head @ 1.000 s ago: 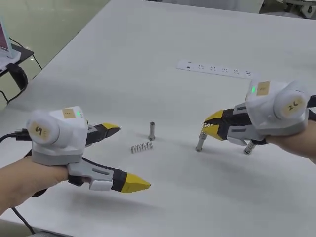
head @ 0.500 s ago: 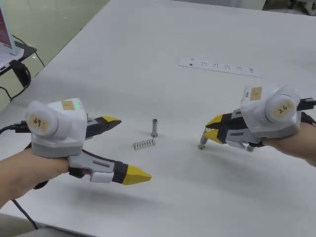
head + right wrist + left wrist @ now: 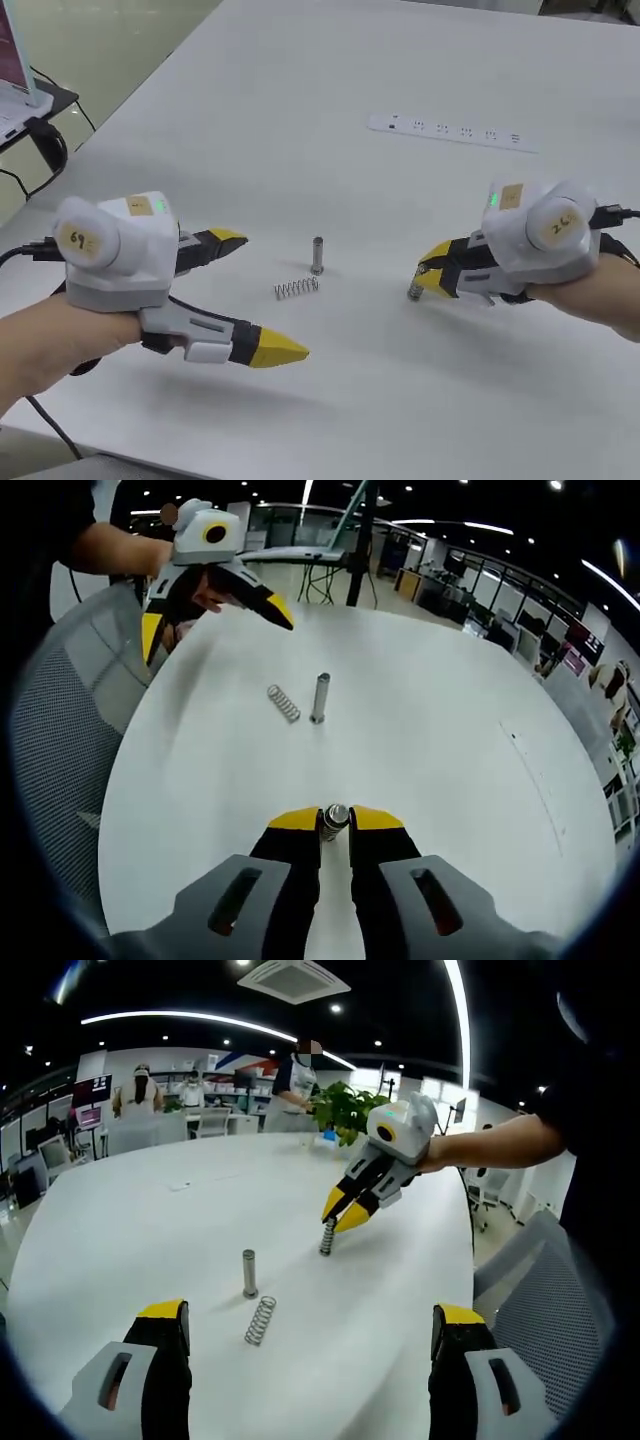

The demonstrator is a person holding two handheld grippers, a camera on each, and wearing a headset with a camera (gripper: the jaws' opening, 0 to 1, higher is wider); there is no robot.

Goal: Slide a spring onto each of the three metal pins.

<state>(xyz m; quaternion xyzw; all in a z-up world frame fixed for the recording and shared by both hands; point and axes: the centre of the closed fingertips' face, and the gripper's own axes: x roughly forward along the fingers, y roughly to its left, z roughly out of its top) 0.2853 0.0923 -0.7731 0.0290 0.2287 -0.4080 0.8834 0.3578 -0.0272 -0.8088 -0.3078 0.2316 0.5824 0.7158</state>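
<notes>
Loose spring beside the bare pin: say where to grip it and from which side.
Grip the spring at mid-length, across the coils, coming from above. It lies flat on the table, so its ends offer little hold. The upright pin stands just behind it, so keep to the near side. The open left gripper is nearest.

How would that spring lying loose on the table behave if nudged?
The spring lies on its side, so it would probably roll across the smooth table. Its thin open coils suggest it is light and squashes easily, so it may slip from a pinch.
</notes>
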